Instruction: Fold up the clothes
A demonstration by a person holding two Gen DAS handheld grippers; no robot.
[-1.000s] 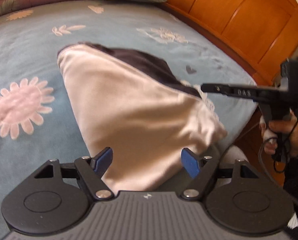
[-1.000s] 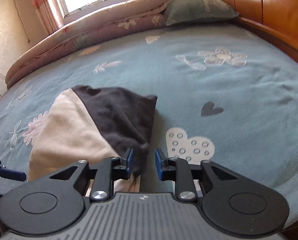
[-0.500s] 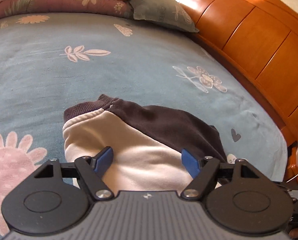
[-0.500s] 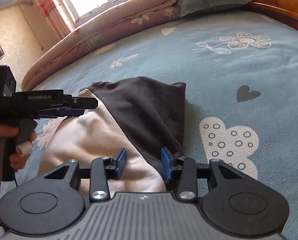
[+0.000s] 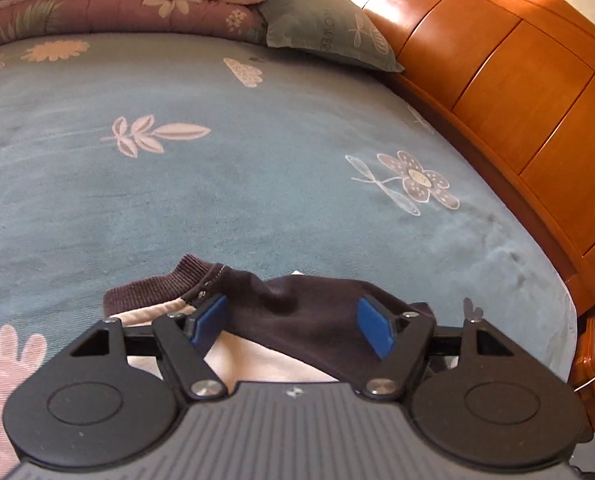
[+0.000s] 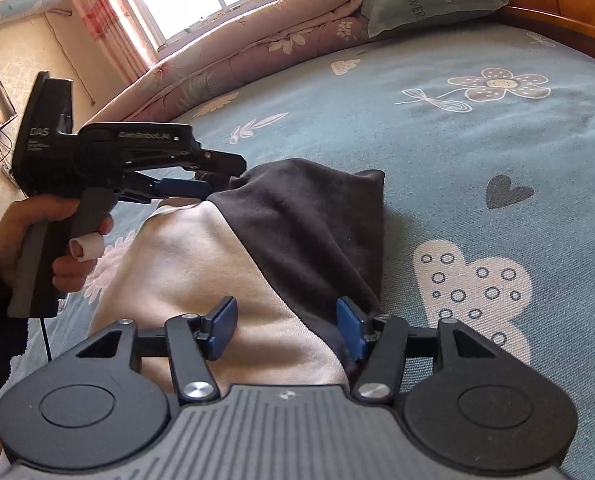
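Sweater (image 6: 233, 264) lies folded on the bed (image 6: 477, 152), my right jaws (image 6: 285, 330) just spreading wide off its near edge, left jaws (image 5: 293, 330) spread over the collar, so I'd press creases flat before folding again.

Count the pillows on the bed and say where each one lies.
1. A grey-green pillow lies at the far end of the bed, against the wooden headboard and beside the folded quilt. The quilt may hide others.
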